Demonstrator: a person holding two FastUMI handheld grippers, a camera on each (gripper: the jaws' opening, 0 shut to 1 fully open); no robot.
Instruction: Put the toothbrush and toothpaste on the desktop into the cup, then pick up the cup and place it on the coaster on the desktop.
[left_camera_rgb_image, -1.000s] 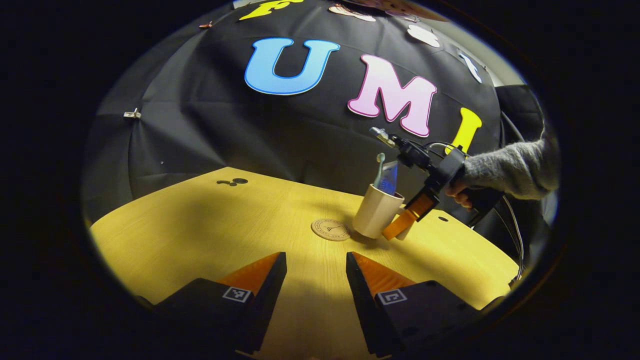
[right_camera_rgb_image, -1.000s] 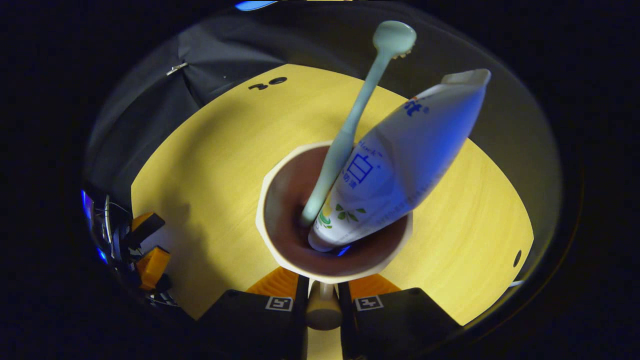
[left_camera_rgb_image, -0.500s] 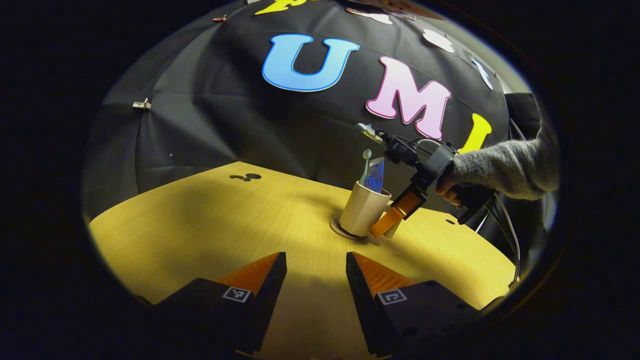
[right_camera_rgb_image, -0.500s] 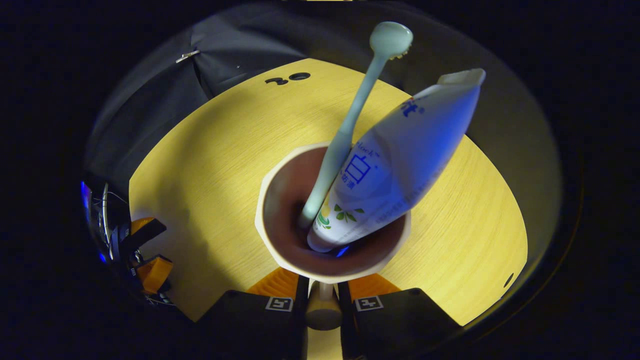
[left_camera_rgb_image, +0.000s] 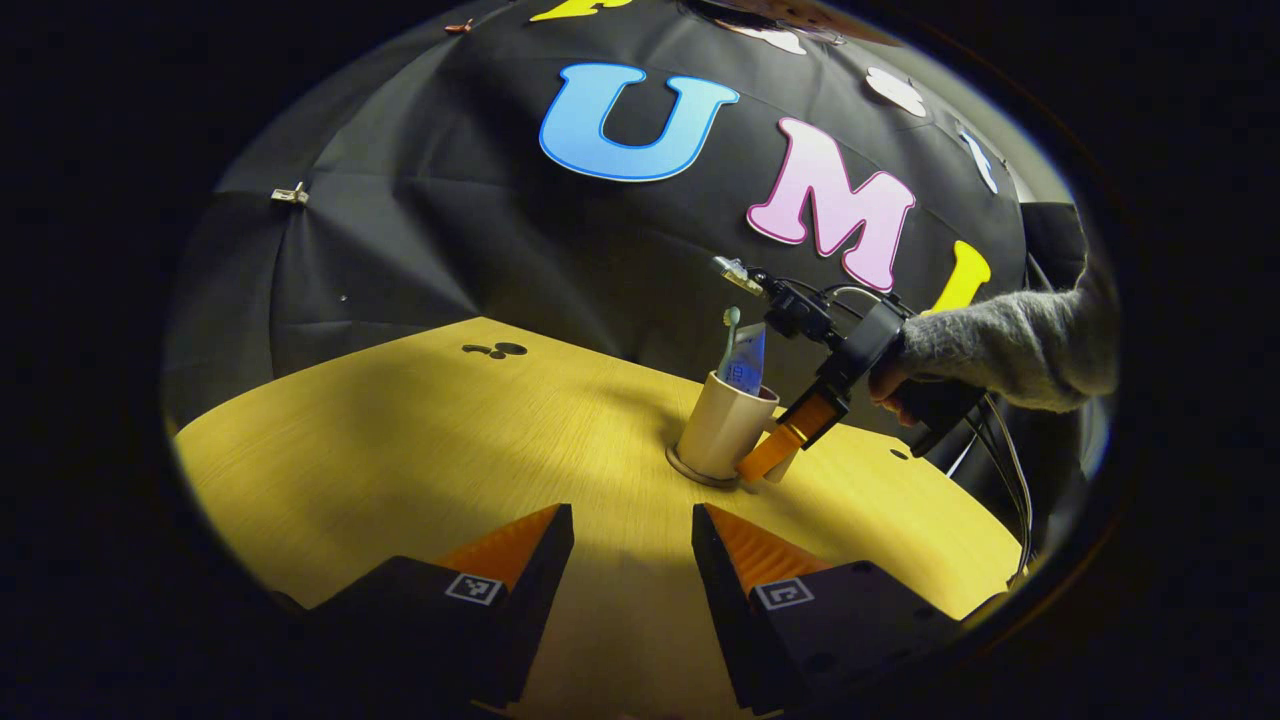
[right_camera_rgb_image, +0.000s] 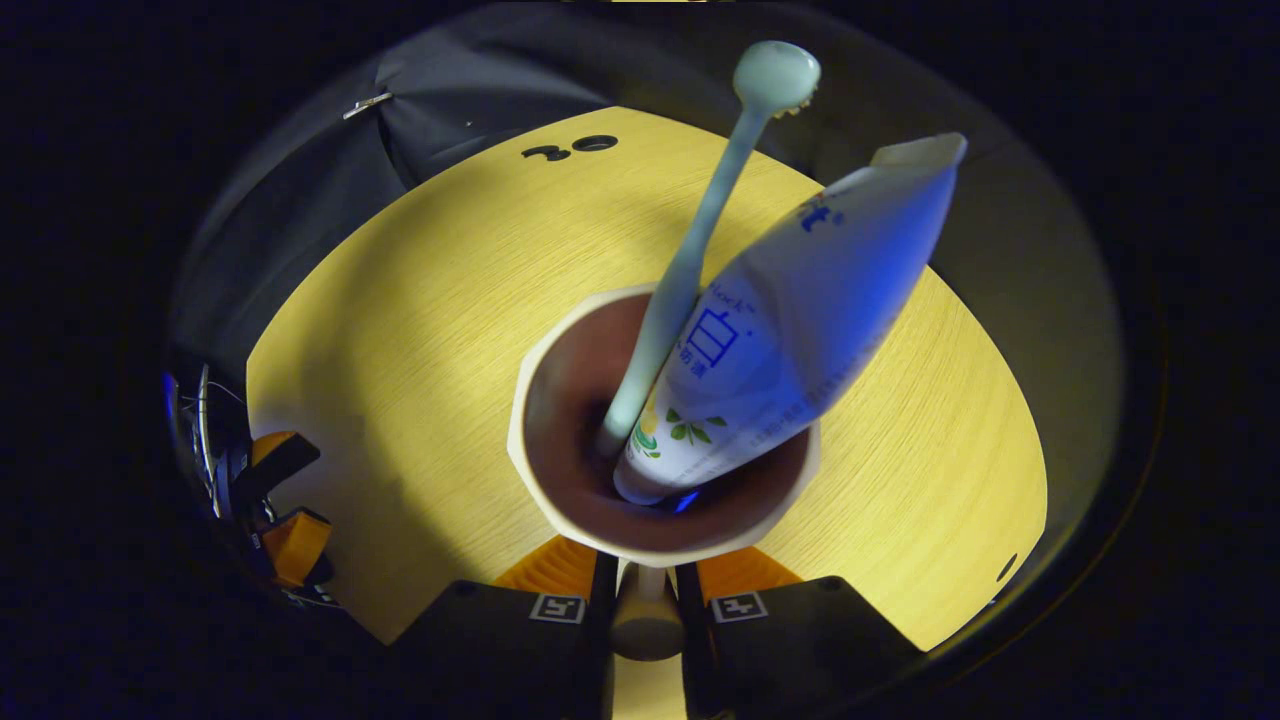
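Observation:
A beige cup (left_camera_rgb_image: 722, 427) stands on the round coaster (left_camera_rgb_image: 684, 469) at mid-table, holding a pale green toothbrush (left_camera_rgb_image: 729, 335) and a white-and-blue toothpaste tube (left_camera_rgb_image: 745, 362). In the right gripper view the cup (right_camera_rgb_image: 560, 350) is directly below, with the toothbrush (right_camera_rgb_image: 700, 240) and the tube (right_camera_rgb_image: 790, 320) leaning up out of it. My right gripper (right_camera_rgb_image: 646, 610) is shut on the cup's handle (right_camera_rgb_image: 646, 625); from the left it appears as the right gripper (left_camera_rgb_image: 775, 455) beside the cup. My left gripper (left_camera_rgb_image: 630, 535) hovers open over the near table, holding nothing.
The yellow wooden table (left_camera_rgb_image: 400, 440) has dark holes (left_camera_rgb_image: 495, 350) at its far left edge and one small hole (left_camera_rgb_image: 898, 453) on the right. A hand in a grey sleeve (left_camera_rgb_image: 1010, 340) holds the right gripper. Black cloth wall (left_camera_rgb_image: 450, 230) closes the back.
The cup moved left from beside the coaster onto it, still in my right gripper, and came down to rest there. My left gripper stayed in place and open.

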